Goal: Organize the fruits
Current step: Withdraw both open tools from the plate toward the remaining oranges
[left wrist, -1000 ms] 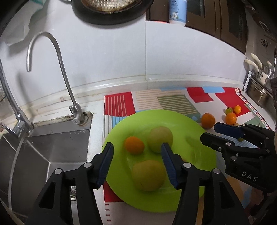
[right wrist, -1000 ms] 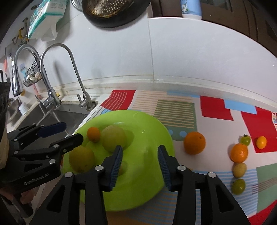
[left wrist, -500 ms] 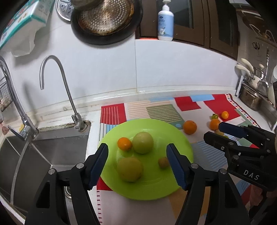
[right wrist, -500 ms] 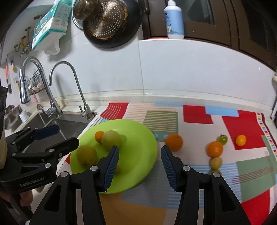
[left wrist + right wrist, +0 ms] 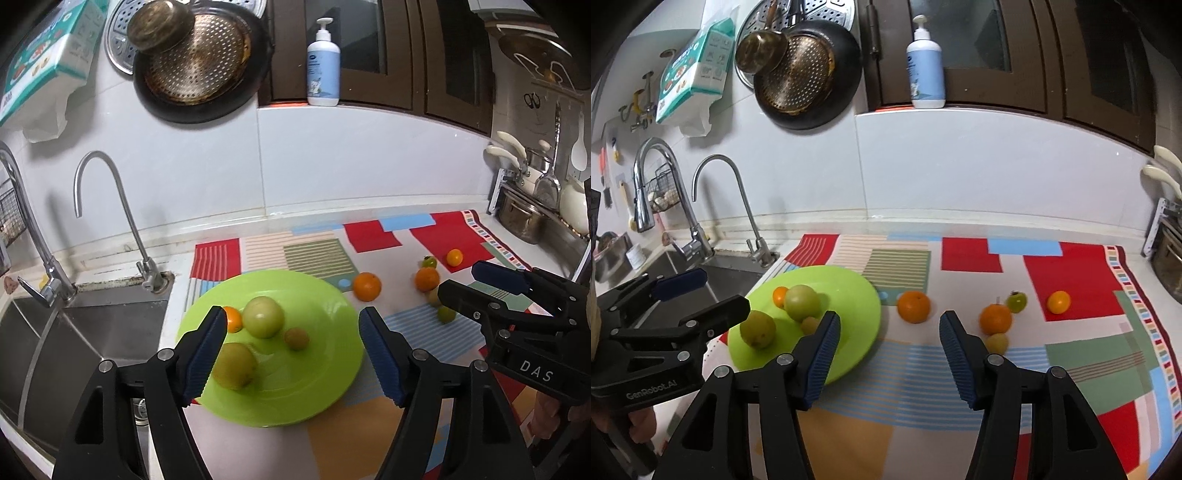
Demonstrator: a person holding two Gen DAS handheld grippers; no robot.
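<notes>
A lime-green plate [image 5: 317, 384] [image 5: 857, 321] lies on a patterned mat. It holds a large green fruit [image 5: 264, 316] [image 5: 801, 302], a yellow-green fruit [image 5: 233, 365] [image 5: 757, 328], a small orange [image 5: 233, 319] [image 5: 780, 295] and a small brownish fruit [image 5: 296, 338] [image 5: 809, 324]. An orange [image 5: 366, 286] [image 5: 914, 306] lies on the mat right of the plate. Further right lie another orange [image 5: 995, 318], a pale fruit [image 5: 997, 342], a green fruit [image 5: 1016, 301] and a small yellow-orange fruit [image 5: 1058, 302]. My left gripper [image 5: 293, 350] is open and empty above the plate. My right gripper [image 5: 889, 347] is open and empty above the mat.
A steel sink [image 5: 74, 332] with two taps [image 5: 122, 218] lies left of the plate. A tiled wall [image 5: 960, 166] stands behind the counter. Pans [image 5: 195, 62] hang above, and a soap bottle [image 5: 323, 62] stands on a ledge. Pots [image 5: 524, 218] stand at the far right.
Both grippers have pulled back and up from the plate, and both jaws have opened wider. The small brownish fruit now lies uncovered on the plate.
</notes>
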